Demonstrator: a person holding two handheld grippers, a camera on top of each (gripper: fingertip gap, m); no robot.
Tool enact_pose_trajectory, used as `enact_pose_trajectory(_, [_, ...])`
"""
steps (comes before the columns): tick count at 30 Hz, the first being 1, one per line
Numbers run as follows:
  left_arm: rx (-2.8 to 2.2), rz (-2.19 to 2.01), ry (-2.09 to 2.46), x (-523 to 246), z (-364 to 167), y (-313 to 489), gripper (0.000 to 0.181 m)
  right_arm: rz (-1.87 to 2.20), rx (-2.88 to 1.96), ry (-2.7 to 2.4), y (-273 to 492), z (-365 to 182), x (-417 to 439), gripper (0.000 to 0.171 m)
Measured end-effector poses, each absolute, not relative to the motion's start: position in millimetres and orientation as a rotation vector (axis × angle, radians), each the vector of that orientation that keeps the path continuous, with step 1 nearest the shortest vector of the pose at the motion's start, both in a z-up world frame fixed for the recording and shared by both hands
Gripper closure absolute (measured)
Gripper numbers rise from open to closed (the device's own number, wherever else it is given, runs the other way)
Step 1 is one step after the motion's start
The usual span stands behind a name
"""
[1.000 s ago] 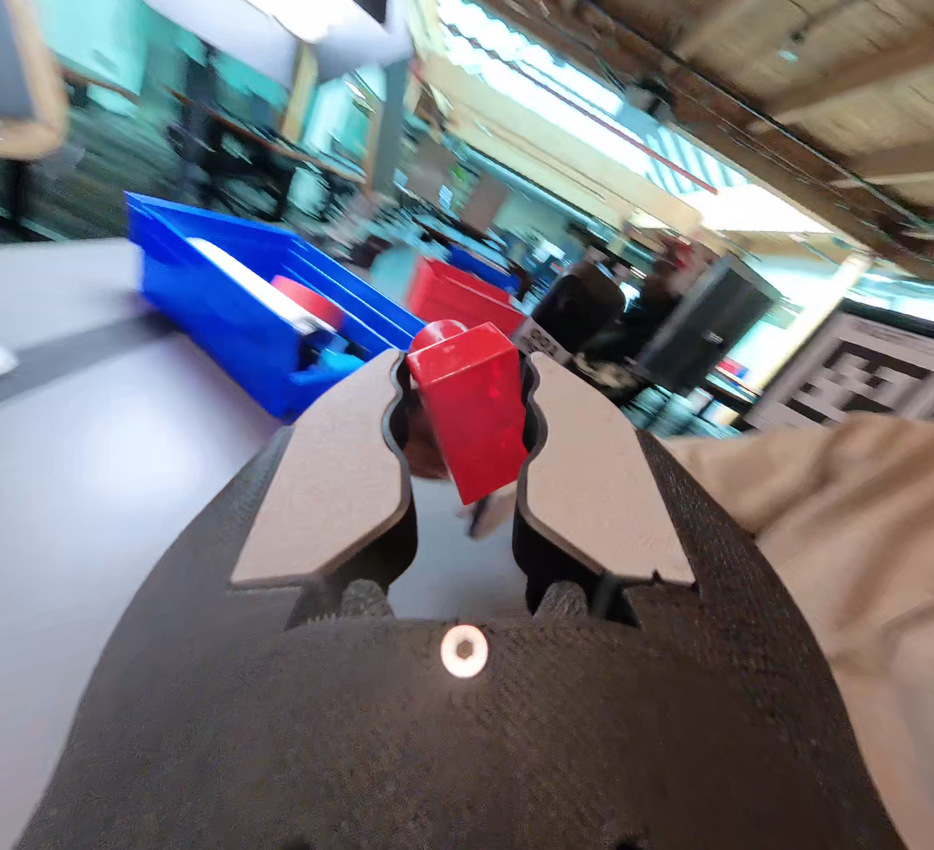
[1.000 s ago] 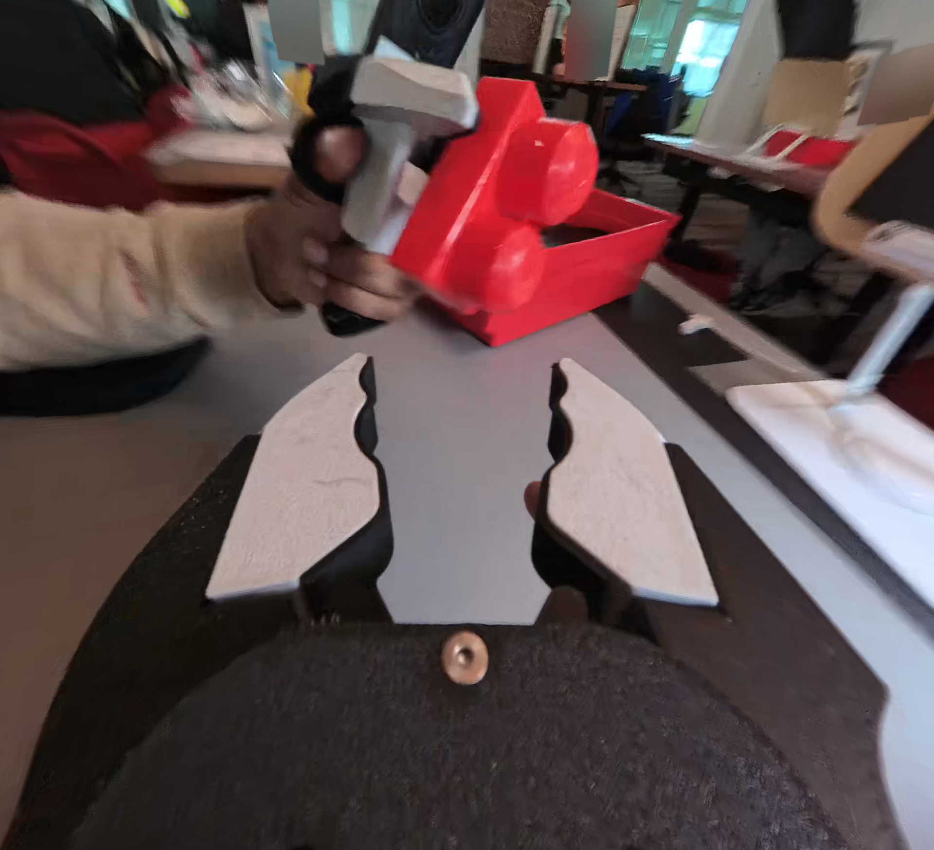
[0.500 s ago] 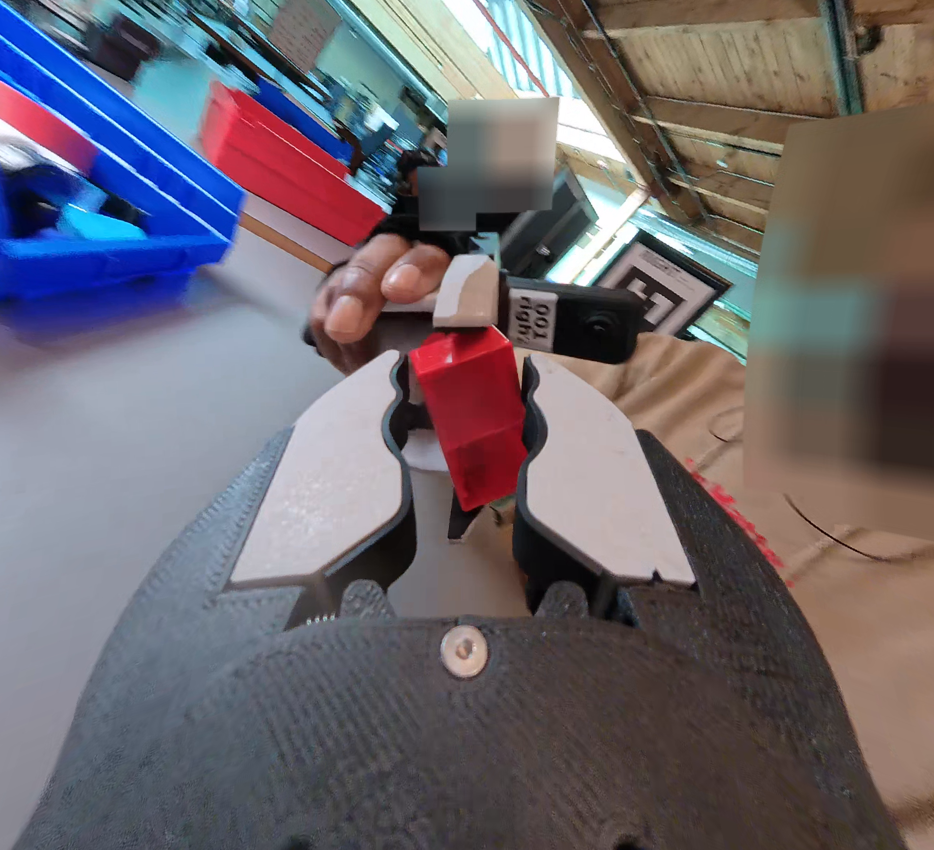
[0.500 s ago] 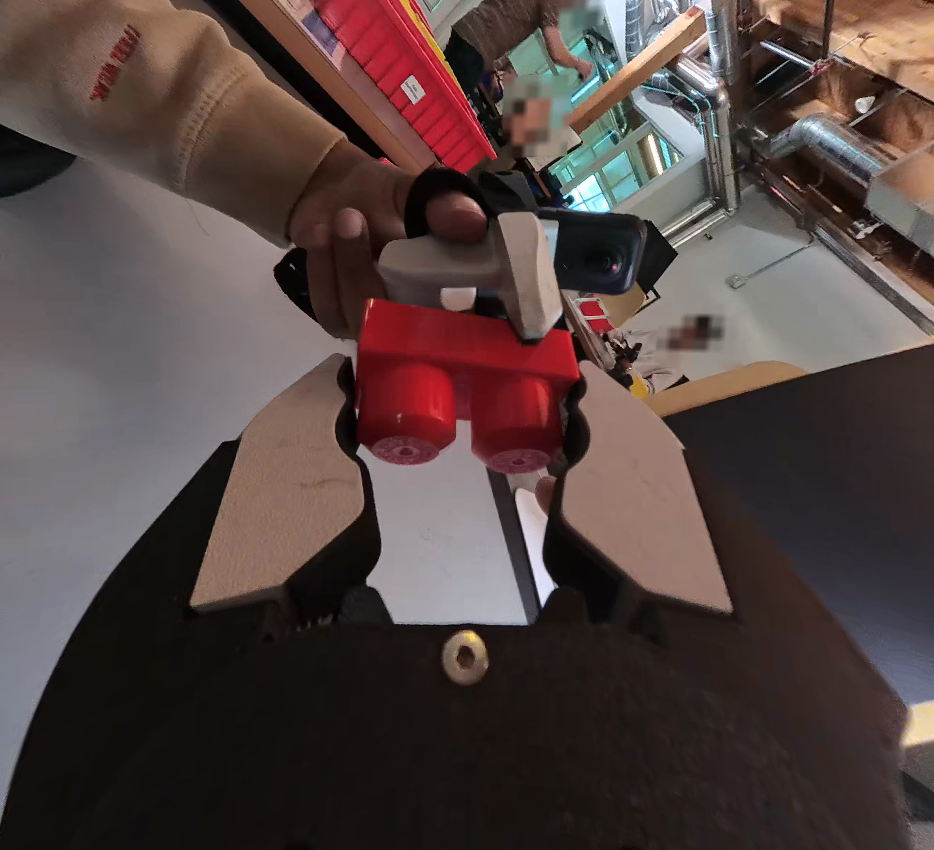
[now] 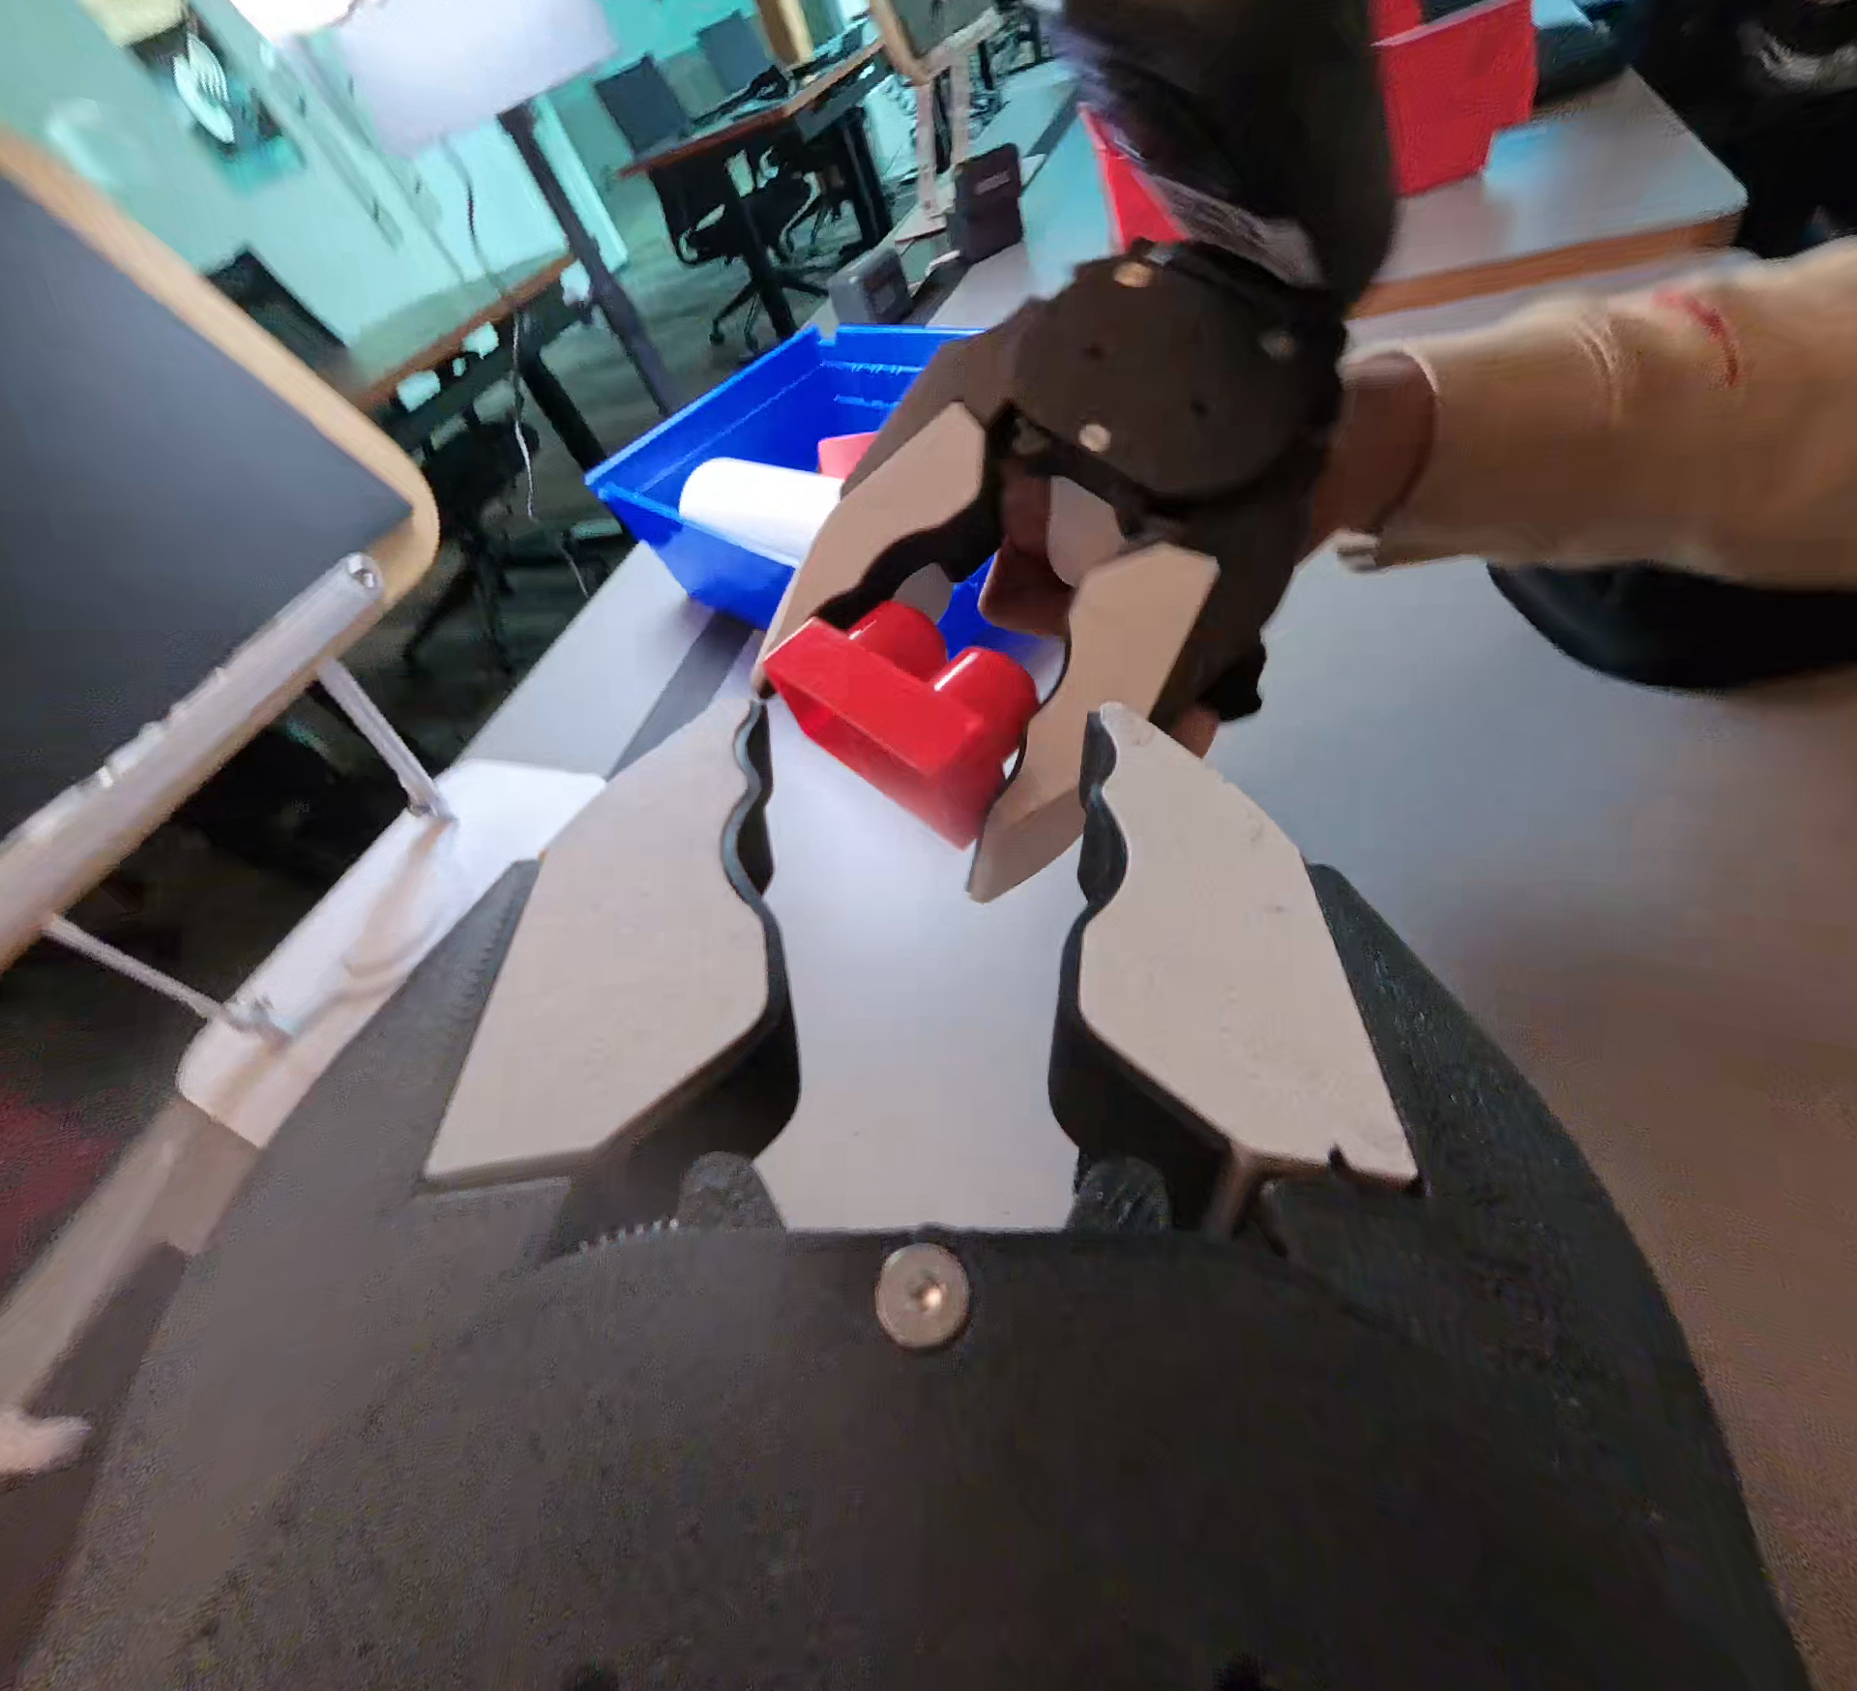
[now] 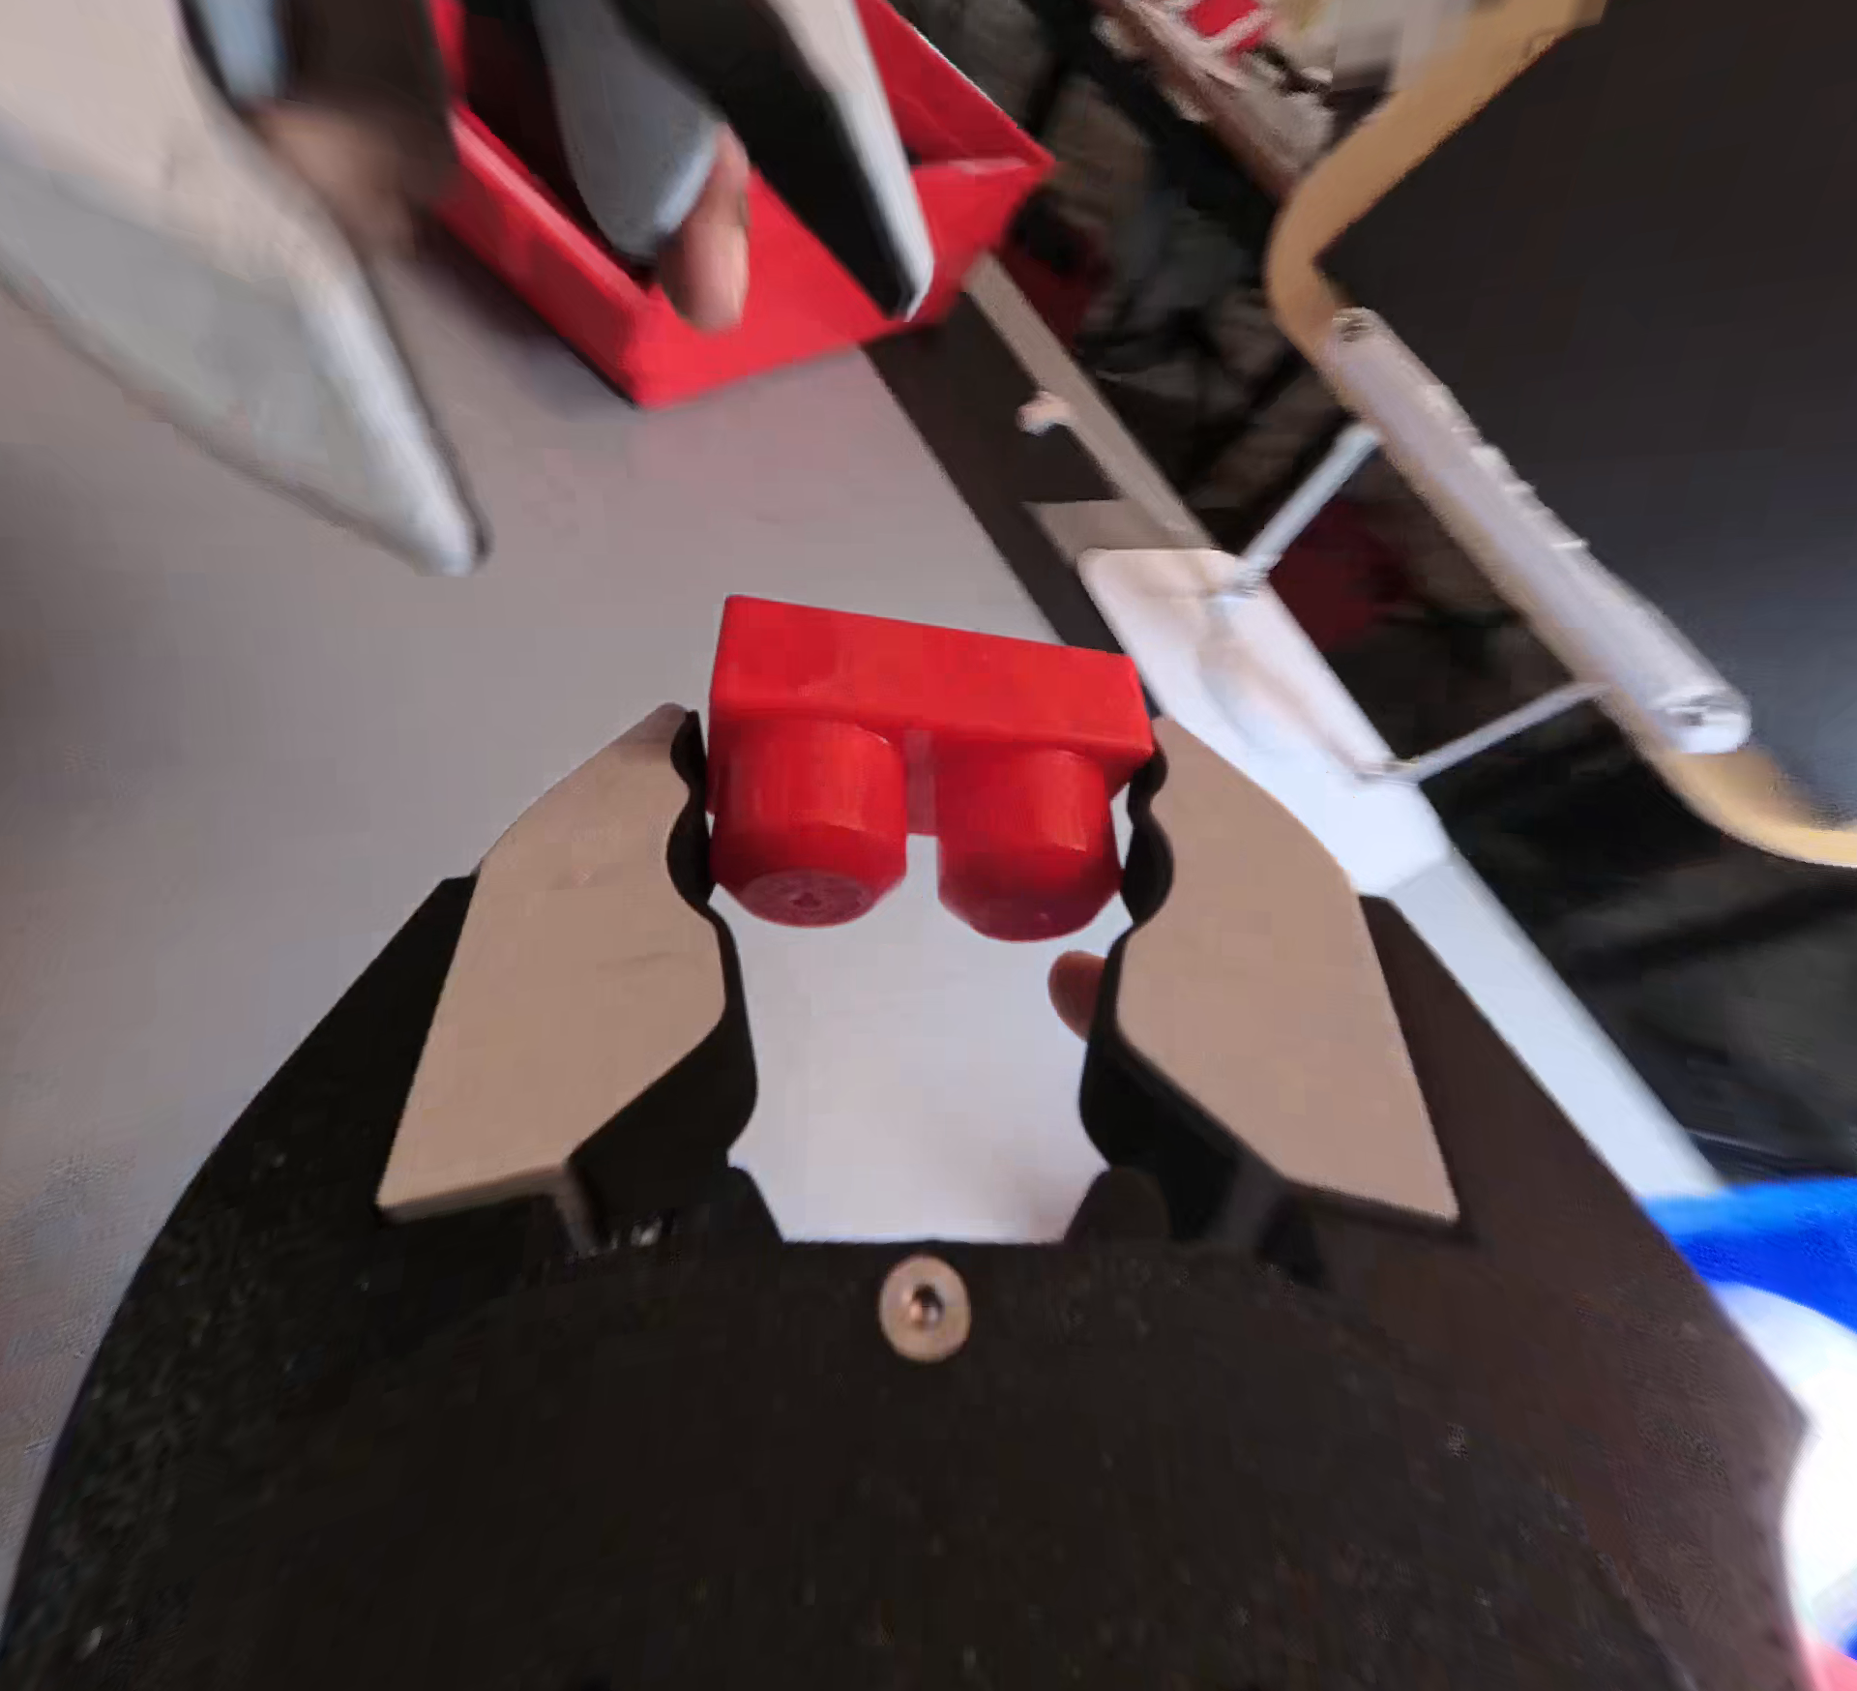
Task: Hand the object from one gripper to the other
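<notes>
A red two-stud brick [image 6: 924,688] sits between the fingertips of my right gripper [image 6: 912,728], which is shut on its two ends, studs pointing back at the camera. In the left wrist view the right gripper [image 5: 874,783] holds the brick [image 5: 884,698] just above the grey table [image 5: 1507,839], right in front of my left gripper [image 5: 924,718]. The left gripper is open and empty, its tips level with the brick but apart from it. In the right wrist view the left gripper [image 6: 678,427] shows blurred at the upper left, jaws spread.
A blue bin [image 5: 764,427] holding a white roll [image 5: 754,502] stands behind the brick. A red bin [image 6: 764,316] stands on the far side. A dark wood-edged panel [image 5: 151,487] on a metal stand with a white base [image 6: 1256,688] sits at the table edge.
The left gripper has let go of the red brick and opened, backing off. The right gripper has closed on the brick and now carries it lower, near the table.
</notes>
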State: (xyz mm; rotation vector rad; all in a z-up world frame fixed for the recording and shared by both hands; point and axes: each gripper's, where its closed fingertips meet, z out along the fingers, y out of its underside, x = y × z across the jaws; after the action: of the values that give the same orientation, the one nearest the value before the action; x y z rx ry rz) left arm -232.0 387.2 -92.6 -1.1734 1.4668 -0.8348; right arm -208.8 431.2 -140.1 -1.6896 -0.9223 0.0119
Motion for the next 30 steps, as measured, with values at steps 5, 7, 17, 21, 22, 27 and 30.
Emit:
enact_pose_trajectory(5, [-0.885, -0.677, 1.608, -234.2, -89.1, 357.7, 0.117, 0.640, -1.733, -0.912, 393.0, -121.0, -234.3, 0.091])
enact_pose_trajectory(7, [-0.814, -0.580, 1.628, -233.6, -87.0, 352.3, 0.115, 0.821, -1.745, -0.903, 380.7, -114.1, -239.6, 0.091])
enact_pose_trajectory(17, [-0.656, -0.418, 1.632, -229.2, -83.3, 337.1, 0.132, 1.450, -1.675, -0.971, 320.3, -83.1, -272.0, 0.091])
enact_pose_trajectory(21, [-0.656, -0.474, 1.627, -230.4, -78.1, 330.3, 0.143, 1.504, -1.641, -0.979, 313.9, -76.4, -275.8, 0.091])
enact_pose_trajectory(22, [-0.670, -0.480, 1.610, -230.2, -75.7, 332.3, 0.143, 1.497, -1.631, -0.966, 315.2, -73.4, -275.1, 0.091])
enact_pose_trajectory(27, [-0.907, -0.809, 1.422, -242.8, -53.1, 360.7, 0.143, 1.200, -1.521, -0.946, 330.0, -54.8, -250.5, 0.089])
enact_pose_trajectory(30, [-1.139, -1.141, 1.314, -250.2, -47.7, 378.5, 0.144, 0.857, -1.387, -0.937, 339.9, -33.4, -233.6, 0.089])
